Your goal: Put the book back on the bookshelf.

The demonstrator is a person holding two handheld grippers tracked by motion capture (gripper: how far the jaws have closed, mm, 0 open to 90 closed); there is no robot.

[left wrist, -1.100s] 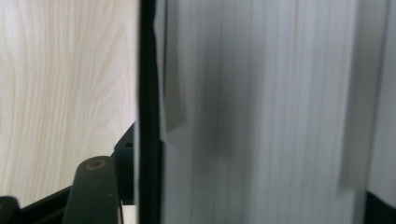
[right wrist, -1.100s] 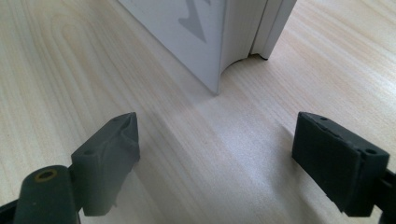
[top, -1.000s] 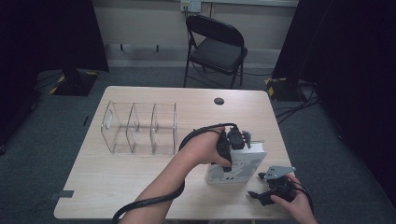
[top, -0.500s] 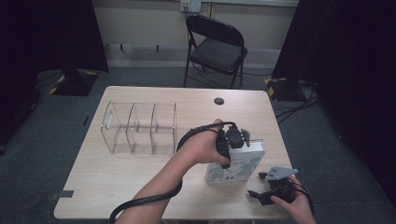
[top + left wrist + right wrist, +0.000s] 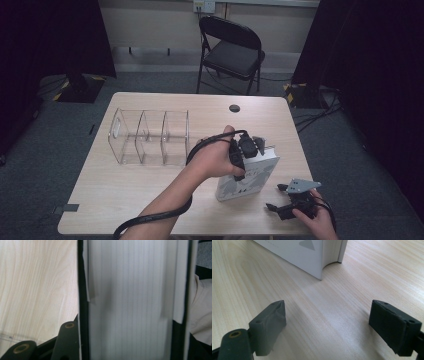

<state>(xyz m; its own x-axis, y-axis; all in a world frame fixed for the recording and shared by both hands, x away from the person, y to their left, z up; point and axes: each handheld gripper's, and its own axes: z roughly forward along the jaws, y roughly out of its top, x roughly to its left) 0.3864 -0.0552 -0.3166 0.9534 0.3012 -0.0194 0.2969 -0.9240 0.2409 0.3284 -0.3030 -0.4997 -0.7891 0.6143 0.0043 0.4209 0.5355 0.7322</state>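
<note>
Book (image 5: 248, 176) stands on its edge on the bench (image 5: 150, 190), near the right side, and my left claw (image 5: 243, 151) comes down on its top — the jaws have just been closing and now they pinch the book across its thickness. In the left gripper view the page block (image 5: 130, 302) sits between the black covers, with one jaw against the cover. I think I hold it from above so it stays upright and can be lifted toward the clear organizer (image 5: 150, 137), which waits just beside it with open compartments. My right claw (image 5: 282, 197) rests low by the book's corner, jaws spread wide and empty — perhaps ready to steady it.
</note>
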